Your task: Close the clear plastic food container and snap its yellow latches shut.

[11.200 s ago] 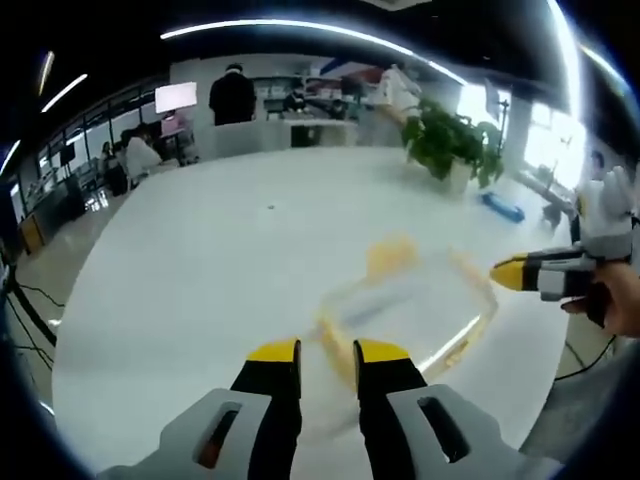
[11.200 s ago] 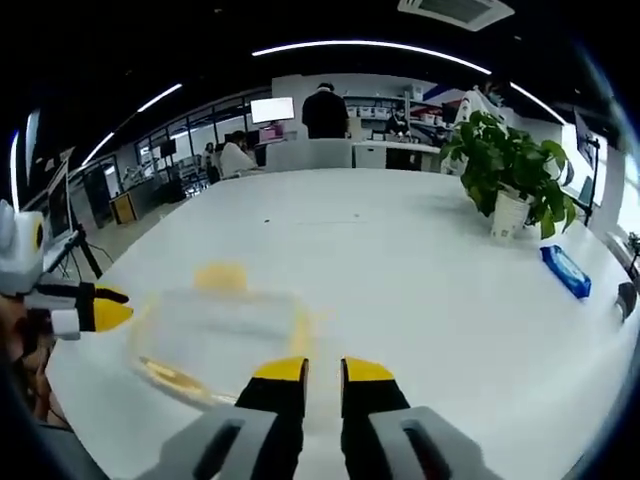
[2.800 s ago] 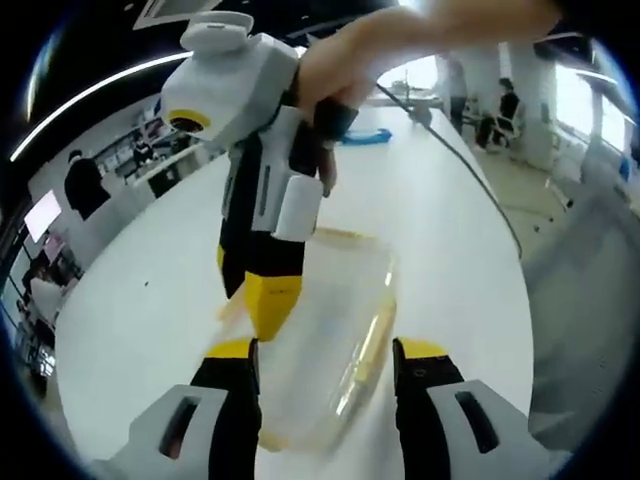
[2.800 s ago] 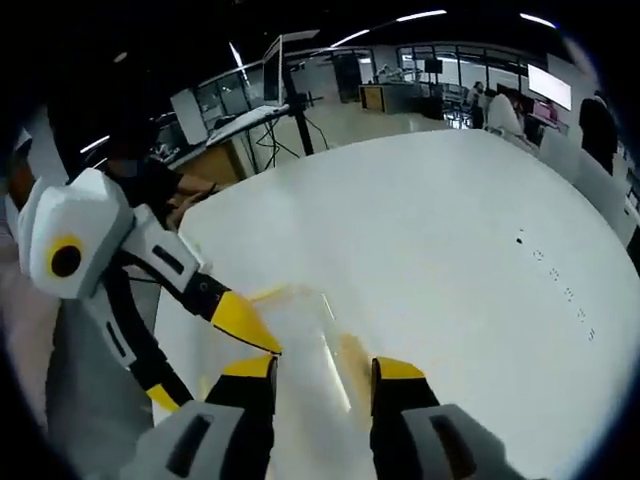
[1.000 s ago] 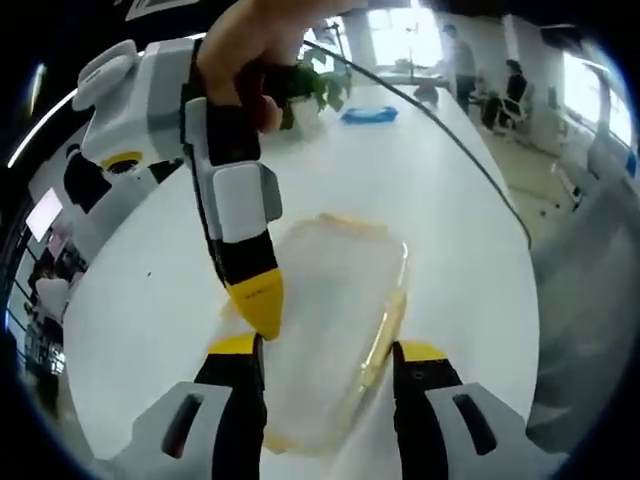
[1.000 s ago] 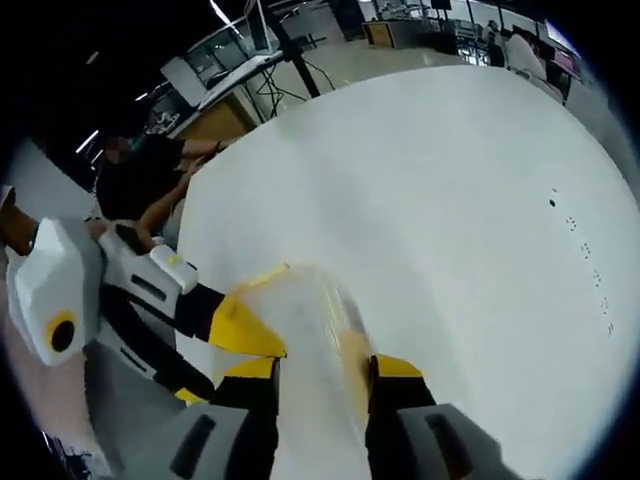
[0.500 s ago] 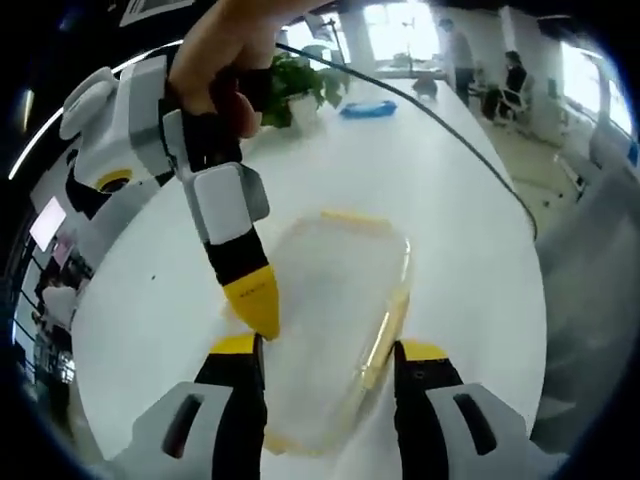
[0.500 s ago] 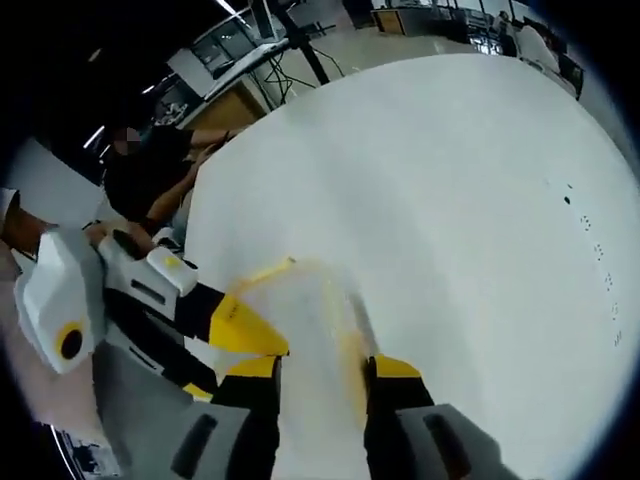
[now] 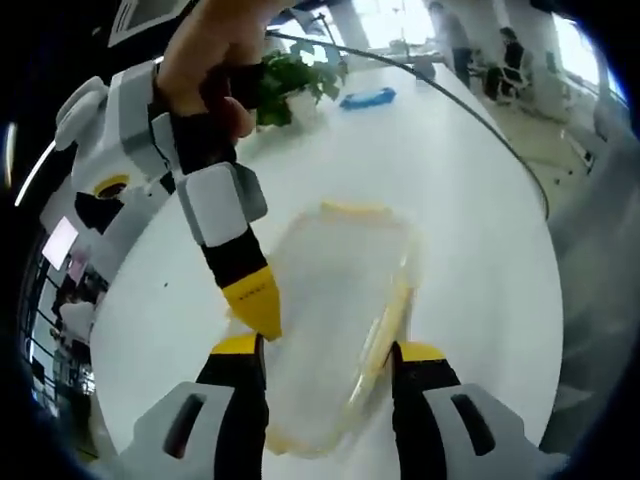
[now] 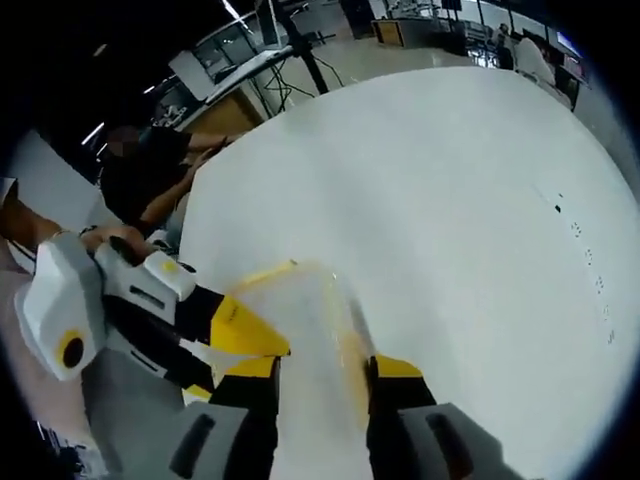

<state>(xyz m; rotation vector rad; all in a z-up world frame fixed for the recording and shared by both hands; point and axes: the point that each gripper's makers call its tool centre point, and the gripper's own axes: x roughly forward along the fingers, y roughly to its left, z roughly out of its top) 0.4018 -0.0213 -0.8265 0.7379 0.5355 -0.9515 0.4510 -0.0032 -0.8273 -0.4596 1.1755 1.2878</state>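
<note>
In the left gripper view, a hand (image 9: 215,50) angles the right gripper (image 9: 258,312) down onto the clear plastic food container (image 9: 335,320) lying on the white counter (image 9: 470,200). The left gripper (image 9: 320,352) has its jaws apart, straddling the container's near end. The right gripper's own jaws (image 10: 322,368) also stand apart over the container (image 10: 305,330).

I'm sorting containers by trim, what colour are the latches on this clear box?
Yellow latches on the clear container, best seen in the left gripper view.

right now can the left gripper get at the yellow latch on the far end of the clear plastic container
Probably yes. The left gripper already straddles the clear plastic container; the far yellow latch lies ahead uncovered, with the right gripper off to one side.
</note>
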